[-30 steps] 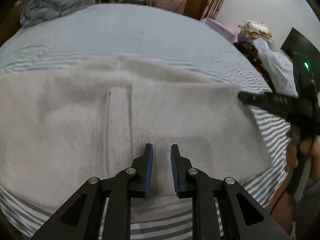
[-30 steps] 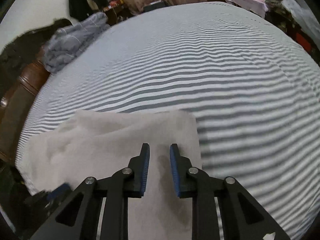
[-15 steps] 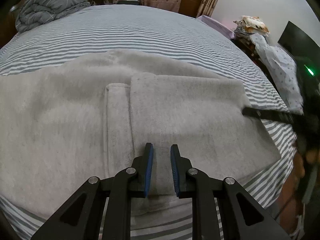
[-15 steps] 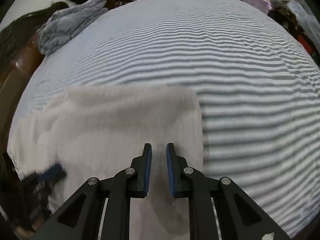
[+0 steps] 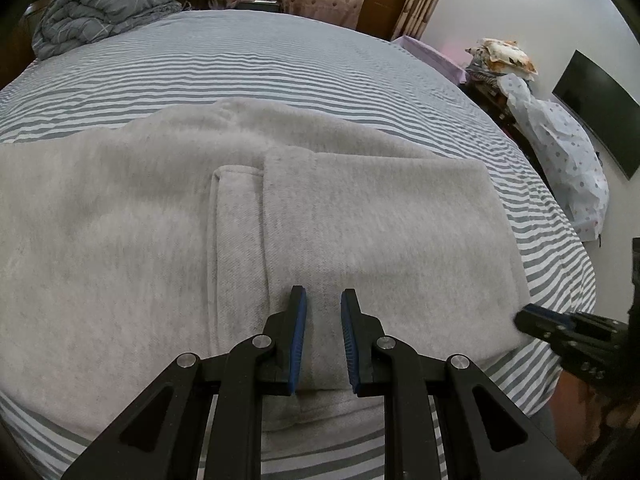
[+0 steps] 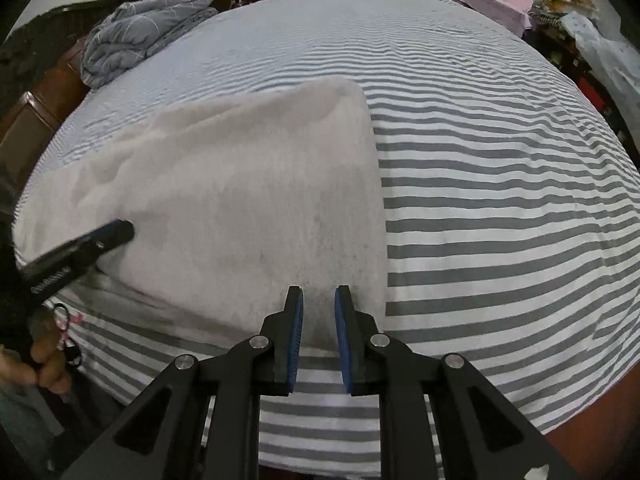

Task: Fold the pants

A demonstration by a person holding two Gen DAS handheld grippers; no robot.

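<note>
Dim room, ceiling glare, fisheye-warped, blurred edges.

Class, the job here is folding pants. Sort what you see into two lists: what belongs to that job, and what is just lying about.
Belongs to the job:
- grey pants
- left tongs
- right tongs

Just lying about:
- crumpled blue-grey duvet
- dotted cloth
- black screen
- striped bedsheet, merely underneath
</note>
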